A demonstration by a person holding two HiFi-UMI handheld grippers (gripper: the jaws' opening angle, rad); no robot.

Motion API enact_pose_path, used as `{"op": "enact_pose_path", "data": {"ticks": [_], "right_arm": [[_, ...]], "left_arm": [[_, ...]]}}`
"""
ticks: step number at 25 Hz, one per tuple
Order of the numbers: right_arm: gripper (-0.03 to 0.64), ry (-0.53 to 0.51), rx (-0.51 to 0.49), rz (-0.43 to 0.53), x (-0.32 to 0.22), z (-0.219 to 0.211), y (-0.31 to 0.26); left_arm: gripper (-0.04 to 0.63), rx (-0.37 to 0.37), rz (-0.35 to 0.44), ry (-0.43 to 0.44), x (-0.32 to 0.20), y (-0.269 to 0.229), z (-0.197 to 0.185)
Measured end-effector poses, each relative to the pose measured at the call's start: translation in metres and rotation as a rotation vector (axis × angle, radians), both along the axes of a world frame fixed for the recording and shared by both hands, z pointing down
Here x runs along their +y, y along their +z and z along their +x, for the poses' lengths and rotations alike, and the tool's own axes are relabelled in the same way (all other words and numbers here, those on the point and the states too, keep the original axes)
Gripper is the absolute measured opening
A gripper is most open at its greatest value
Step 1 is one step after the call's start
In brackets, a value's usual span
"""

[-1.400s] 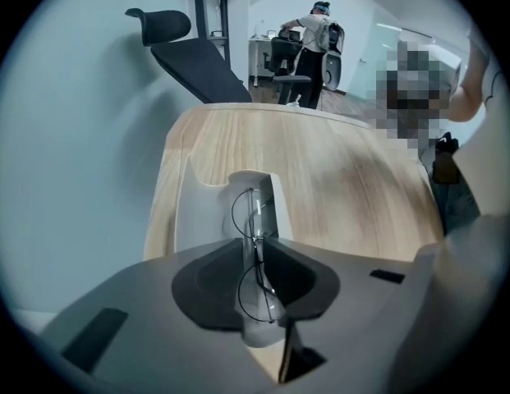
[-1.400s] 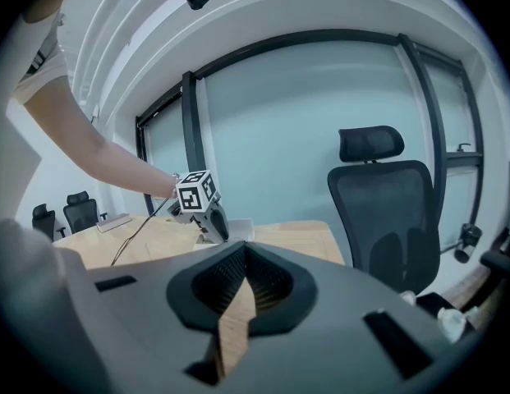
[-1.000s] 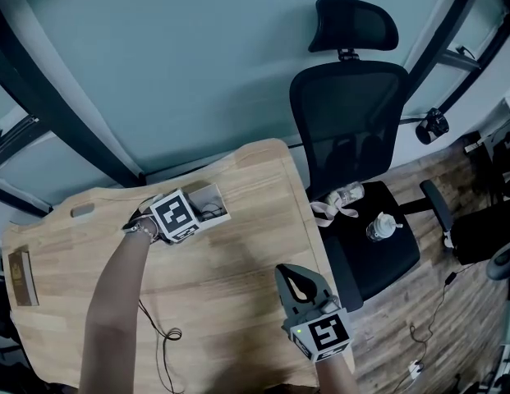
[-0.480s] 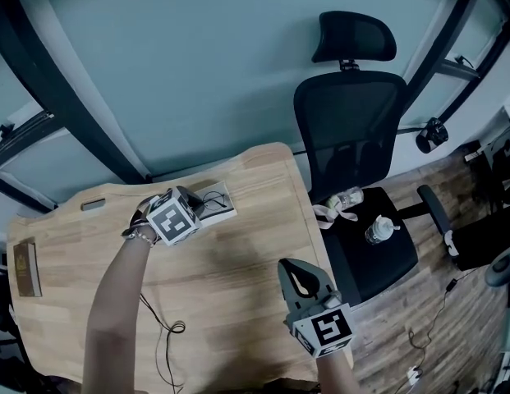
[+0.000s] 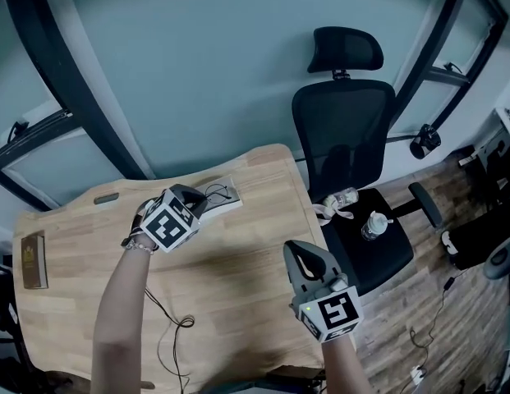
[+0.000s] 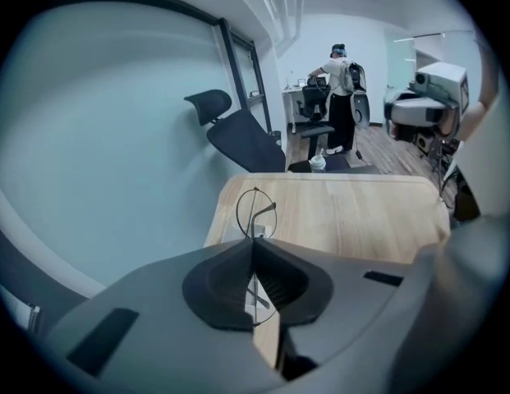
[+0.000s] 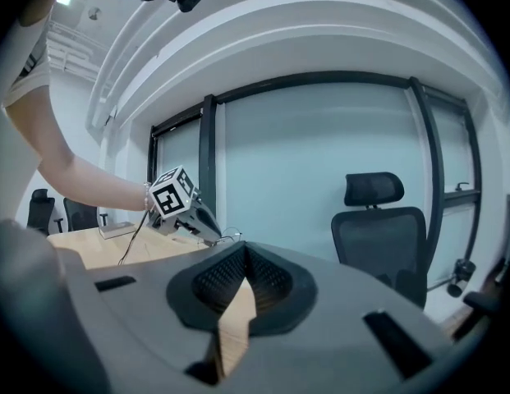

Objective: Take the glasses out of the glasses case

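Glasses [image 6: 255,216] pinched in left gripper [image 6: 253,240], unclear from head view.

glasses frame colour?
Dark, thin wire with round rims. The glasses show best in the left gripper view.

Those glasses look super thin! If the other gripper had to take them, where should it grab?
Probably the round wire rim of the glasses, which pokes out past the left gripper's shut jaws. The frame stands on edge, so the right gripper, shut and empty, should open, come from in front and pinch the rim's flat sides lightly.
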State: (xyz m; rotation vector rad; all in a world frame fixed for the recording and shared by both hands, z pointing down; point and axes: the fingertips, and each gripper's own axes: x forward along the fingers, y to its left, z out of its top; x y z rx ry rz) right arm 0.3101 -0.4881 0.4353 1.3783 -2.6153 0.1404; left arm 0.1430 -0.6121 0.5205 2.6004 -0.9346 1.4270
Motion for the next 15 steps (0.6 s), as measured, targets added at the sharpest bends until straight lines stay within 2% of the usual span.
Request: {"op": "enact_pose_path", "data": {"ticks": [10, 15], "right_arm": [[0.011, 0.091, 0.033, 0.151, 0.081, -0.026, -0.076], [0.011, 0.111, 0.034, 0.209, 0.126, -0.051, -0.106]], "left_arm": [[0.02, 0.206, 0.193, -0.035, 0.112, -0.091, -0.024], [0.02, 0.322, 0.353, -0.137, 0.17, -0.144, -0.052]]}}
